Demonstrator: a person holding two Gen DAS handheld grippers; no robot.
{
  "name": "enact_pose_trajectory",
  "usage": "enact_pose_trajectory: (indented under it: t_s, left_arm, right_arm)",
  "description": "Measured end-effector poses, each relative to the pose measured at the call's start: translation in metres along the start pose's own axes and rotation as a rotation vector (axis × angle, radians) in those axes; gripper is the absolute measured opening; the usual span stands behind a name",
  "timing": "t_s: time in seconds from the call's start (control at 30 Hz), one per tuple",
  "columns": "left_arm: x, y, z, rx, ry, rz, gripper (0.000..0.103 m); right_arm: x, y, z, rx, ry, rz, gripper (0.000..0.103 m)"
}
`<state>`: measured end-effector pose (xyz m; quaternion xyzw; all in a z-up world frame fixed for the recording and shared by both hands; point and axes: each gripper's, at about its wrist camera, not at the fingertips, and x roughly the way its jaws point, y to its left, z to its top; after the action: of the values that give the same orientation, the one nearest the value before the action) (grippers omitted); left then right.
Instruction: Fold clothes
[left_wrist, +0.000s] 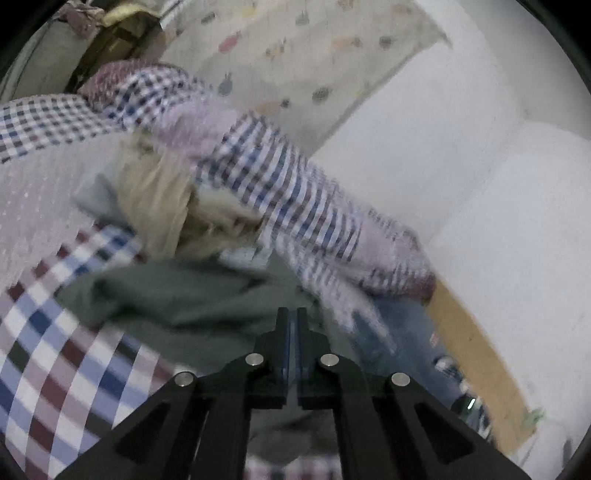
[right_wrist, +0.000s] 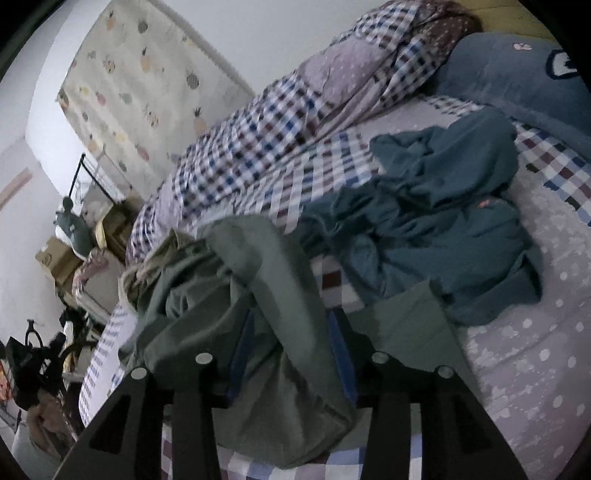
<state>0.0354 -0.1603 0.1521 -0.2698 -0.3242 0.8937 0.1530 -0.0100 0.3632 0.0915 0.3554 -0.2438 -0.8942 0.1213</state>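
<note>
Both tools work one grey-green garment (right_wrist: 266, 332): right tool (right_wrist: 291, 354) spread around a fold, left tool (left_wrist: 291, 332) clenched; lift evenly.

Open polka-dot sheet (right_wrist: 535, 369) right of teal garment (right_wrist: 443, 229); rolled checked quilt (right_wrist: 258, 140) behind.

A bed (right_wrist: 535, 354) with checked, dotted lilac bedding stands against white walls (right_wrist: 22, 236). A pineapple-print curtain (right_wrist: 144, 85) hangs behind; cardboard boxes (right_wrist: 55, 258) and a black metal rack (right_wrist: 92, 177) crowd one corner.
</note>
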Motion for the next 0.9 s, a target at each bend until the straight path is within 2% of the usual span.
enact_pose_trajectory:
  t_s: [0.1, 0.13, 0.17, 0.23, 0.27, 0.4, 0.53, 0.63, 0.73, 0.9]
  left_arm:
    - [0.016, 0.011, -0.031, 0.022, 0.092, 0.034, 0.004]
    - [0.021, 0.015, -0.041, 0.022, 0.124, 0.039, 0.015]
    - [0.024, 0.019, -0.05, 0.012, 0.151, 0.035, 0.033]
    - [0.03, 0.028, -0.065, -0.017, 0.184, 0.022, 0.058]
    - [0.033, 0.032, -0.072, -0.032, 0.2, 0.015, 0.061]
    - [0.043, 0.045, -0.086, -0.068, 0.232, 0.009, 0.066]
    - [0.06, 0.051, -0.091, -0.103, 0.277, -0.037, 0.067]
    - [0.076, 0.042, -0.095, -0.048, 0.302, -0.021, 0.067]
    - [0.083, 0.035, -0.096, -0.011, 0.289, -0.009, 0.067]
    - [0.086, 0.027, -0.1, -0.019, 0.325, -0.066, 0.068]
  right_arm:
    - [0.002, 0.002, -0.005, -0.013, 0.013, -0.02, 0.046]
    - [0.002, 0.001, -0.005, -0.01, 0.007, -0.028, 0.046]
    - [0.002, -0.001, -0.006, -0.006, -0.001, -0.035, 0.046]
    - [0.001, -0.003, -0.005, 0.008, -0.016, -0.047, 0.046]
    - [0.001, -0.005, -0.005, 0.019, -0.025, -0.05, 0.046]
    - [0.001, -0.009, -0.003, 0.061, -0.053, -0.04, 0.046]
    - [0.006, -0.005, -0.012, 0.072, -0.026, -0.024, 0.046]
    - [0.01, -0.001, -0.019, 0.079, -0.004, -0.011, 0.046]
    - [0.013, 0.002, -0.026, 0.087, 0.018, 0.001, 0.046]
    - [0.019, 0.007, -0.039, 0.112, 0.06, 0.031, 0.046]
